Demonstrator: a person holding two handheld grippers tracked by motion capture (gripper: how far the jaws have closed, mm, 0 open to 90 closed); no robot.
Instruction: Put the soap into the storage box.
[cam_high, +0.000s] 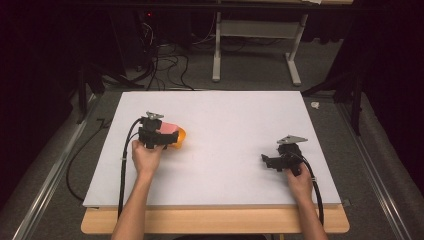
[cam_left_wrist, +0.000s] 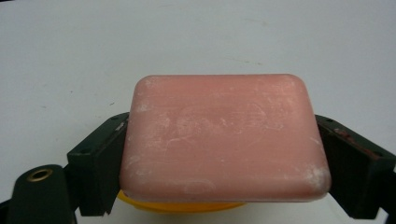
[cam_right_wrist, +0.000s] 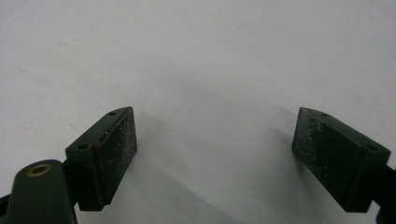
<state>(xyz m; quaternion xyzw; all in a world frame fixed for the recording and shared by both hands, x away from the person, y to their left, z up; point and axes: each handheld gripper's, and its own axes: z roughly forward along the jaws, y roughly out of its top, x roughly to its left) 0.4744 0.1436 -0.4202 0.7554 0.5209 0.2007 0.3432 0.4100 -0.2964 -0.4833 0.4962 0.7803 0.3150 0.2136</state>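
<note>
Jaws clamp a scuffed, rounded pink soap bar.

My left gripper clamps a pink soap bar: matt and waxy, its face scuffed with whitish, chalky marks, thickest toward the 5 o'clock corner. Under it I see a sliver of a yellow dish, smooth and slightly glossy like plastic. The jaw pads look like matt black rubber, dusted with pale residue on my right gripper. A brass-coloured metal insert sits at 8 o'clock. The white table top is matt with faint scuffs; its front edge looks like pale wood.
</note>
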